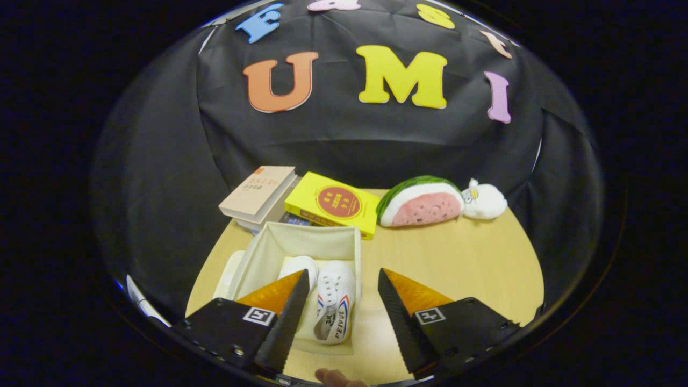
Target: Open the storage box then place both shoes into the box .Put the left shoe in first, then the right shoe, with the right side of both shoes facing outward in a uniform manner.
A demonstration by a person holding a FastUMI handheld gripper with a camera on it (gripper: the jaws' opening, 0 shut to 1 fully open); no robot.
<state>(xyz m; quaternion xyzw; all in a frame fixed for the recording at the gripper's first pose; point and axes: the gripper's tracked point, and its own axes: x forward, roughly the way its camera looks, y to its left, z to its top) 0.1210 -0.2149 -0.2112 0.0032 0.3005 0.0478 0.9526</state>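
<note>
Hovering with my tongs [343,279] spread wide and empty above the open box [314,240], two white shoes [334,301] lie inside it.

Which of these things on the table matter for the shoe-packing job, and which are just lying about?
For the job: storage box, open; two white shoes inside it; tongs, open above them.

Lying about: beige book, yellow book, watermelon plush, white plush bird.

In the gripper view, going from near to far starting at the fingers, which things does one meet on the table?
Open gripper → white shoe in the storage box → yellow book behind the box.
</note>
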